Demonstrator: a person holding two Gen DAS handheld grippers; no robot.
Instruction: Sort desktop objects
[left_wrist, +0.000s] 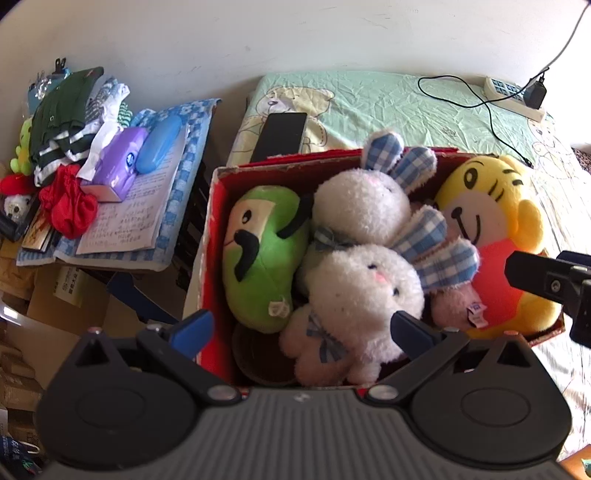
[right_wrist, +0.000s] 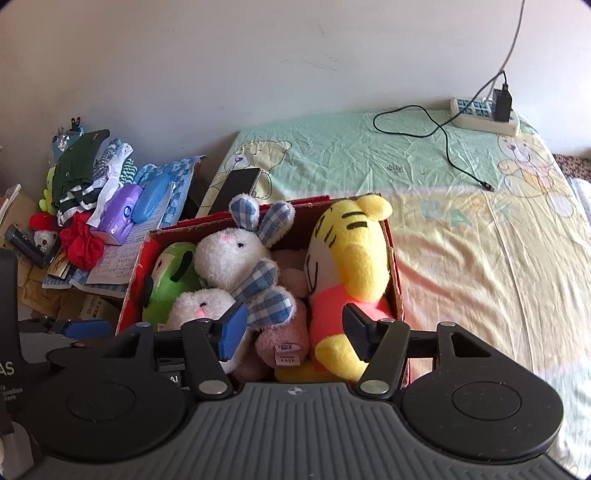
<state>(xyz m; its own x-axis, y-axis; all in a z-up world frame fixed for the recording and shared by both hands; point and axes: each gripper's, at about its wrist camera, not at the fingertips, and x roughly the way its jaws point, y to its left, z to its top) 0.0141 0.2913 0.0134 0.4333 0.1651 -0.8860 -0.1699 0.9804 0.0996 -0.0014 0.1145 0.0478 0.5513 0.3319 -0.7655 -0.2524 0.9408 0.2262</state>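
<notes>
A red cardboard box (left_wrist: 218, 206) on the bed holds several plush toys: a green one (left_wrist: 262, 254), two white rabbits with blue checked ears (left_wrist: 362, 295), a yellow tiger (left_wrist: 480, 221) and a small pink one (right_wrist: 284, 339). My left gripper (left_wrist: 303, 328) is open above the nearer rabbit, its fingers wide apart and holding nothing. My right gripper (right_wrist: 295, 332) is open over the pink plush and the tiger's (right_wrist: 354, 258) lower body, by the box's right wall (right_wrist: 393, 266). A black finger (left_wrist: 535, 277) of it shows at the left wrist view's right edge.
A dark phone (left_wrist: 282, 134) lies on the bed behind the box. A power strip (left_wrist: 513, 98) with a black cable sits at the far right. The side table on the left holds a purple tissue pack (left_wrist: 118, 162), a blue case (left_wrist: 159, 144), red cloth and folded clothes.
</notes>
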